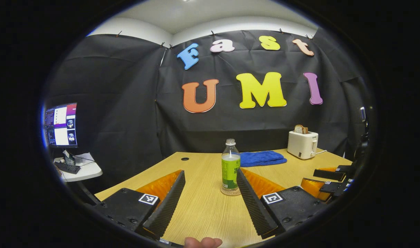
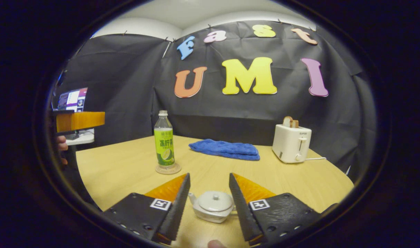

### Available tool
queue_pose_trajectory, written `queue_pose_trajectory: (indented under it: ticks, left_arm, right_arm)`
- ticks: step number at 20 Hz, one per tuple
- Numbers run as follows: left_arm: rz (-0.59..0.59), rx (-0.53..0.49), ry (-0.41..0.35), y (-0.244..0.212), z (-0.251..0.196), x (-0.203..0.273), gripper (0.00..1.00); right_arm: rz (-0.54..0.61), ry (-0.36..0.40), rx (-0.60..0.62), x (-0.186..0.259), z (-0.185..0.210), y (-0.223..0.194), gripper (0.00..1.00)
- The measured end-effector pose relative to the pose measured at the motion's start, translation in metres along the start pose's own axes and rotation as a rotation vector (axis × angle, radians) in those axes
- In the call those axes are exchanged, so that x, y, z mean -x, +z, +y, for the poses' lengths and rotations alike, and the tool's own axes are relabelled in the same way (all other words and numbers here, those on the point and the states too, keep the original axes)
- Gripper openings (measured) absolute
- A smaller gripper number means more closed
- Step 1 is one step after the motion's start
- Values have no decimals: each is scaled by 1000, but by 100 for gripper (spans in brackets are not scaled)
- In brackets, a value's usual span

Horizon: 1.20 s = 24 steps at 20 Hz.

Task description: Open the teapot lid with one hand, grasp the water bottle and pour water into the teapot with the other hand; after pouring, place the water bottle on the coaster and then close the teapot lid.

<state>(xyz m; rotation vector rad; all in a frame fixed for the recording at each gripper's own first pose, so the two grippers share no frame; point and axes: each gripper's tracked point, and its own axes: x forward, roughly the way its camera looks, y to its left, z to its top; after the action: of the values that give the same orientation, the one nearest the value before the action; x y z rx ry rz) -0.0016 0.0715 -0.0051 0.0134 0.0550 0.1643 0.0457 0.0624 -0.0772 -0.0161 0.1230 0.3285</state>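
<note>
Ok so my left tool (image 1: 210, 179) is spread wide with nothing in it; the water bottle (image 1: 230, 165) stands upright on its coaster (image 1: 230, 191) just past the fingertips, mid tabletop (image 1: 203, 206); my right tool (image 2: 208, 184) is spread wide too, hanging over the teapot (image 2: 212, 206), lid (image 2: 215, 200) on, not touching it; blue towel (image 2: 225, 149) and toaster (image 2: 291, 143) sit farther back.

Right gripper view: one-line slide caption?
Open right gripper poised over the lidded teapot; water bottle stands on its coaster beyond.
</note>
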Motion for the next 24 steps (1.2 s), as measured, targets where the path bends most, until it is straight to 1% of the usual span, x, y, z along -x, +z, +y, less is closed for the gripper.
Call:
queue_pose_trajectory:
  ticks: [1, 2, 4, 6, 9, 11, 12, 13, 15, 19, 24]
  left_arm:
    - [-8, 2, -2, 2, -3, -2, 94]
    - [-15, 7, -7, 5, -7, -5, 94]
    - [-27, 18, -24, 11, -18, -9, 94]
    - [-49, 23, -34, 21, -29, -10, 94]
    - [-82, 25, -19, 33, -37, -11, 94]
    - [-108, 14, 4, 40, -39, -11, 94]
    - [-109, 2, 17, 41, -38, -10, 94]
    - [-111, -9, 24, 41, -38, -8, 94]
    - [-124, -20, 7, 42, -42, -6, 94]
    - [-121, 3, -36, 38, -47, -4, 94]
    - [-120, -12, -46, 39, -44, 1, 94]
  right_arm:
    - [-24, -23, -20, 5, -3, 10, 88]
    - [-47, -63, -30, 9, -9, 23, 97]
    - [-101, -133, -36, 19, -22, 47, 99]
    - [-141, -182, -23, 31, -30, 66, 98]
    - [-185, -219, -24, 47, -37, 85, 98]
    - [-201, -243, -29, 54, -42, 92, 98]
    - [-198, -249, -29, 57, -43, 94, 97]
    - [-197, -250, -31, 58, -42, 95, 98]
    - [-196, -252, -31, 63, -40, 97, 98]
    - [-196, -256, -24, 74, -32, 92, 98]
    - [-221, -286, -2, 79, -25, 99, 97]
